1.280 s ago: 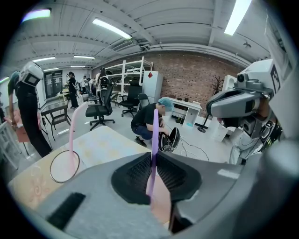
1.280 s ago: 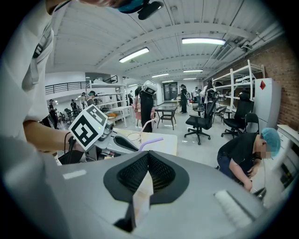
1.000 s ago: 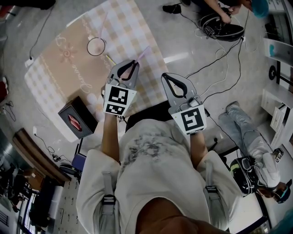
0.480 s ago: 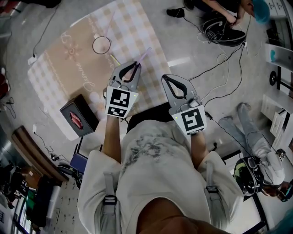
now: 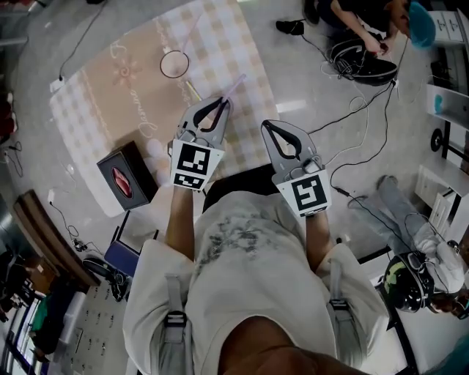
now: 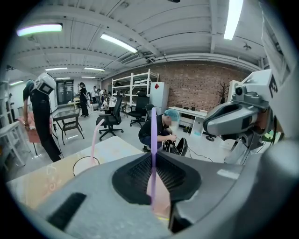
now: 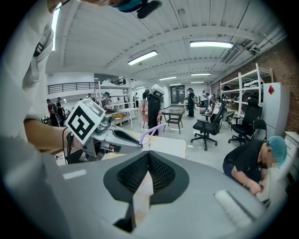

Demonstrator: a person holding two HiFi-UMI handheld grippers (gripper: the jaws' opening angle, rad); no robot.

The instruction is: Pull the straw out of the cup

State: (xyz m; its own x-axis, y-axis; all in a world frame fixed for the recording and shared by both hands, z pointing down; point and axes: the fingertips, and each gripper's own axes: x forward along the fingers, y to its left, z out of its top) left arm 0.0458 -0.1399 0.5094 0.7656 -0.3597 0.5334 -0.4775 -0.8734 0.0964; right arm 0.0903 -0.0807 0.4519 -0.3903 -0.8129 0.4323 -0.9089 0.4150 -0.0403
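Observation:
A round clear cup stands on the checked tablecloth with a pink straw leaning out of it. My left gripper is shut on a purple straw, which is held clear of the cup, to its right and nearer me. In the left gripper view the purple straw rises upright from the closed jaws of the left gripper, with the cup and pink straw beyond at left. My right gripper is shut on nothing beside it, also closed in its own view.
A black box sits at the table's near left corner. Cables run over the floor on the right. One person crouches by a bag at the far right; another lies on the floor. Office chairs stand behind.
My left gripper has risen a little with the purple straw still in its jaws. The right gripper has kept nearly still. The head view has shifted slightly.

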